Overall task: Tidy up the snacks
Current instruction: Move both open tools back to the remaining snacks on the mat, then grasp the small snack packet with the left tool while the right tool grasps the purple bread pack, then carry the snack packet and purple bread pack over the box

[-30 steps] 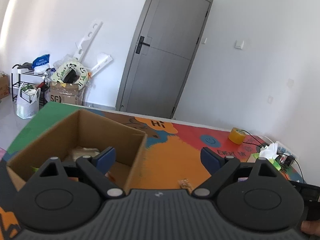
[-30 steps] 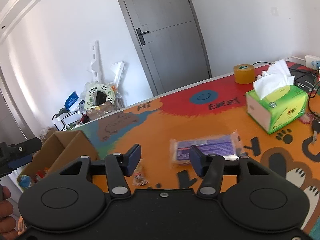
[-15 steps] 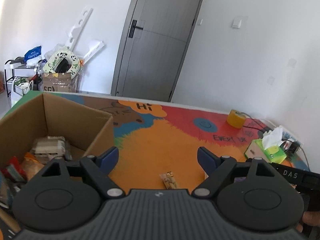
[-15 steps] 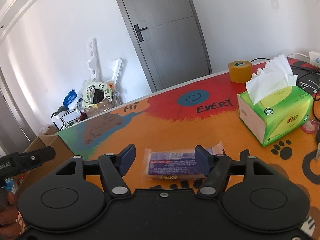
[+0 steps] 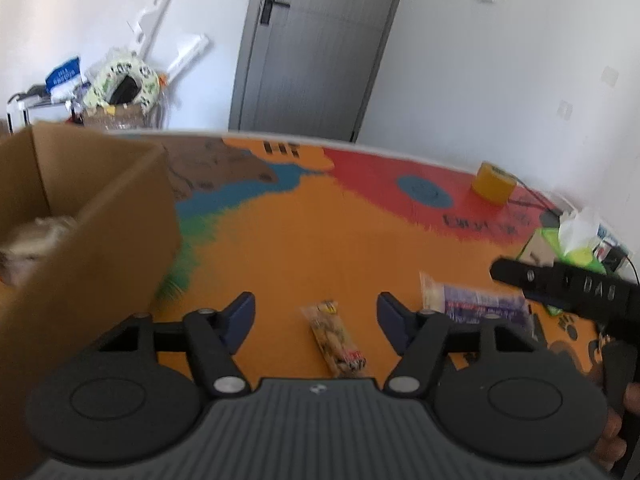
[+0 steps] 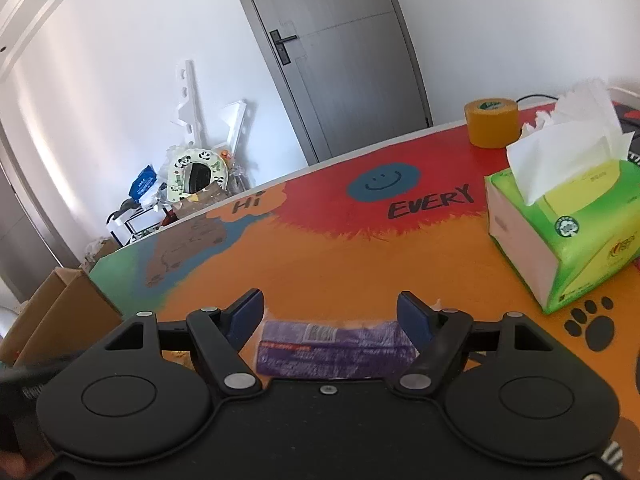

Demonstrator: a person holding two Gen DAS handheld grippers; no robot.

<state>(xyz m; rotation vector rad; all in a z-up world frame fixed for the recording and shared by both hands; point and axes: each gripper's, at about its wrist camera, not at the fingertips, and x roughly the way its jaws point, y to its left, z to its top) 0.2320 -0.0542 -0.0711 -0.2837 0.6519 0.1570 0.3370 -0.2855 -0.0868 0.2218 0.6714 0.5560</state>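
A small clear packet of nuts [image 5: 338,338] lies on the orange table between the fingers of my left gripper [image 5: 316,314]. Its jaws are closing and the pads stand clear of the packet. A long purple snack pack [image 6: 334,348] lies crosswise between the fingers of my right gripper [image 6: 331,312]. Those jaws are opening and do not press on it. The purple pack [image 5: 480,304] also shows in the left wrist view, with the right gripper's black body above it. A cardboard box [image 5: 84,220] with snacks inside stands at the left.
A green tissue box [image 6: 568,216] stands at the right, with a yellow tape roll [image 6: 491,123] behind it near the far table edge. Cables and a power strip lie at the far right. The cardboard box [image 6: 52,312] sits at the table's left end.
Both grippers moved forward and down toward the table. The left swung from the box to the nut packet and narrowed. The right widened and now straddles the purple pack.
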